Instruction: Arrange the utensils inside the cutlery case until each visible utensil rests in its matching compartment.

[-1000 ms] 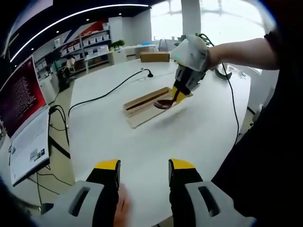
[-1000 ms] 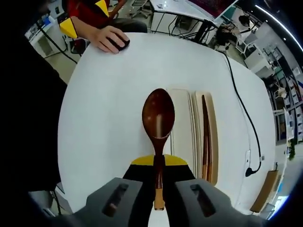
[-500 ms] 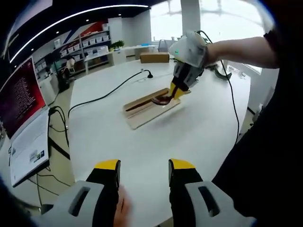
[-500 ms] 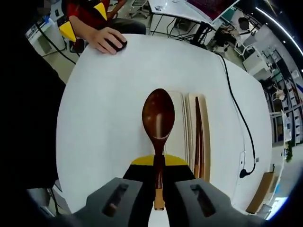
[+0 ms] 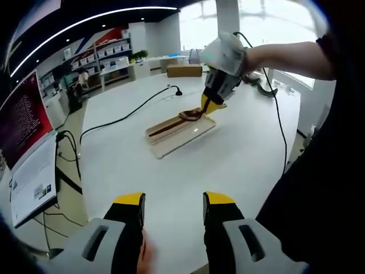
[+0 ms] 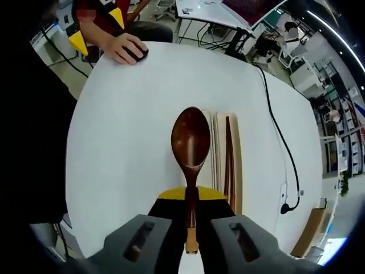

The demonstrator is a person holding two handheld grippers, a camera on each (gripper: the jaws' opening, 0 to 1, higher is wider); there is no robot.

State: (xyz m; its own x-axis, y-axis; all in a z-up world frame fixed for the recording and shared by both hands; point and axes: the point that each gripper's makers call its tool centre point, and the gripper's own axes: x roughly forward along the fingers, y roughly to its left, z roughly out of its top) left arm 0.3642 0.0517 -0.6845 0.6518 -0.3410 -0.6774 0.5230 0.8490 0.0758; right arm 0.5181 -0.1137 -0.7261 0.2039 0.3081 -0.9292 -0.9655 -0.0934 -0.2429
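My right gripper (image 6: 190, 197) is shut on the handle of a dark brown wooden spoon (image 6: 191, 142), whose bowl points forward over the pale wooden cutlery case (image 6: 235, 154). A pair of dark chopsticks (image 6: 228, 157) lies in the case's right slot. In the left gripper view the right gripper (image 5: 212, 103) holds the spoon (image 5: 191, 115) just above the case (image 5: 177, 134) on the white round table (image 5: 228, 160). My left gripper (image 5: 172, 201) is open over the table's near edge, holding nothing.
A black cable (image 5: 128, 114) runs across the table's far side to a small plug (image 5: 179, 90). A person's hand (image 6: 128, 48) rests on a mouse at the table's far edge in the right gripper view. A monitor (image 5: 23, 117) stands off to the left.
The right gripper has carried the spoon further over the case, towards the slot beside the chopsticks. The left gripper has stayed in place.
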